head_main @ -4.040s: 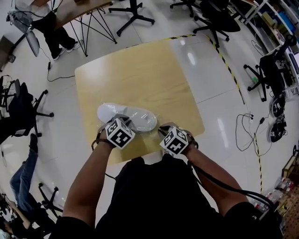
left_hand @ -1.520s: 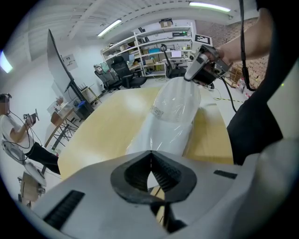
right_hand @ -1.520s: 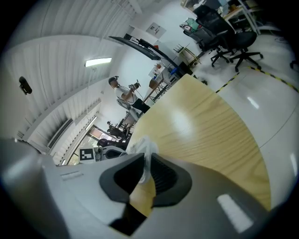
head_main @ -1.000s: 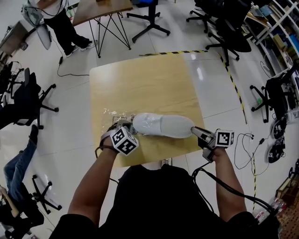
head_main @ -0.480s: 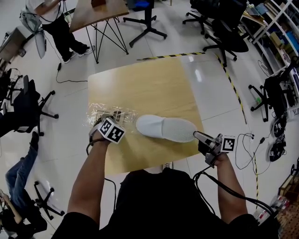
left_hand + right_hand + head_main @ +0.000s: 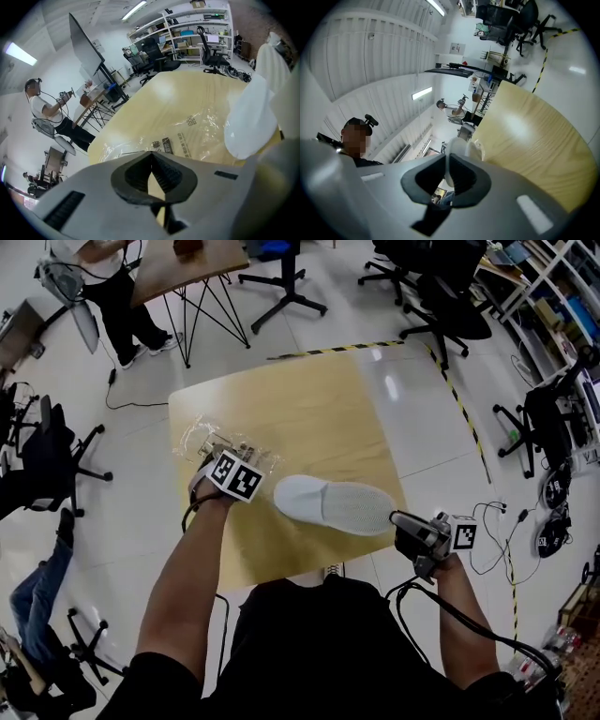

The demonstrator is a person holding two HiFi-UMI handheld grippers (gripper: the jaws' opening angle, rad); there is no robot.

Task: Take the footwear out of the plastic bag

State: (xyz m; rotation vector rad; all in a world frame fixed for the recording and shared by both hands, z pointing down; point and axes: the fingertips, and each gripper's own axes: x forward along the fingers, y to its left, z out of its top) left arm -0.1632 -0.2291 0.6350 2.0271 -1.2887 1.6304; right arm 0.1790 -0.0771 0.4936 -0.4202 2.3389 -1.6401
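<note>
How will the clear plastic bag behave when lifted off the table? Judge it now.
Probably floppy: the plastic bag lies crumpled and creased on the table. Likely very light: the shut left hand-held gripper seems to pinch just one thin edge. Its glossy film looks slippery, so it may slide from a loose grip.

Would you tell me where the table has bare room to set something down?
The far half of the table, beyond the plastic bag and the slipper, is bare. A narrower strip lies between the slipper and the near edge. It is crowded at the left edge, where the left gripper grips the bag.
</note>
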